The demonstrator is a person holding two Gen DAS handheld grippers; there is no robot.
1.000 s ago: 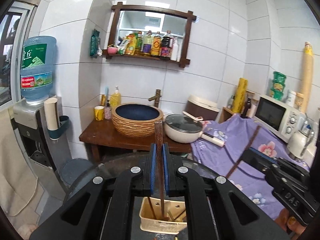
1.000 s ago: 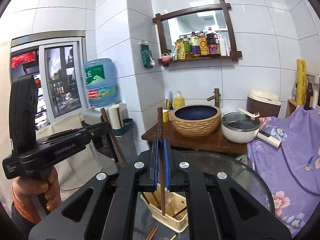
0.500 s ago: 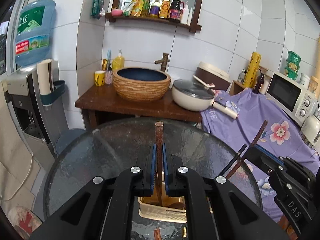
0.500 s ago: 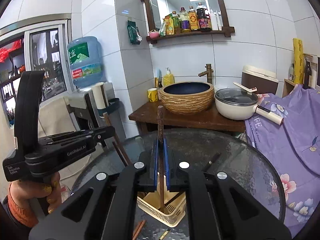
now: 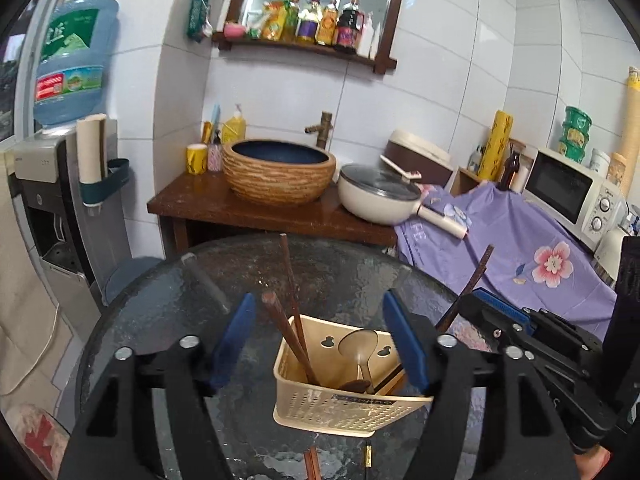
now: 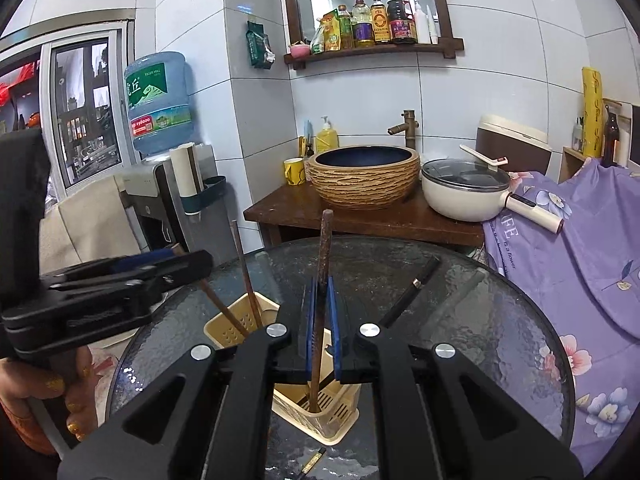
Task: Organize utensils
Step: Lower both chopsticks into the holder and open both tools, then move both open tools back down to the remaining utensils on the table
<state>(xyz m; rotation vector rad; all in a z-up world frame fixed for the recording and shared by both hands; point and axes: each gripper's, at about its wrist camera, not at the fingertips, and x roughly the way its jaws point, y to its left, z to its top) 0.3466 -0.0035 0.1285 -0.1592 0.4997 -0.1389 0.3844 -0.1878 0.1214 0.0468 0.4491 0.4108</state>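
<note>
A cream perforated utensil basket (image 5: 340, 408) stands on the round dark glass table (image 5: 160, 320). It holds two brown chopsticks (image 5: 290, 320) leaning left and a metal spoon (image 5: 358, 348). My left gripper (image 5: 320, 340) hovers just above the basket; its jaws are opening wide and nothing is between its blue pads. My right gripper (image 6: 321, 320) is over the basket (image 6: 320, 420). Its jaws are opening a little around an upright brown chopstick (image 6: 322, 264), whose lower end rests inside the basket; the pads no longer press it. Each gripper shows in the other's view, the left gripper (image 6: 176, 266) and the right gripper (image 5: 480, 300).
Loose chopsticks (image 5: 312, 464) and a small gold piece (image 5: 368, 456) lie in front of the basket, and a dark stick (image 6: 412, 288) lies behind it. Behind the table are a wooden counter (image 5: 240, 212) with a woven basin and a cream pan (image 5: 376, 196). A purple cloth (image 5: 520, 248) hangs at the right.
Both grippers have sunk toward the basket. The left jaws opened and let go of their chopstick, which now leans in the basket. The right jaws have parted slightly around theirs.
</note>
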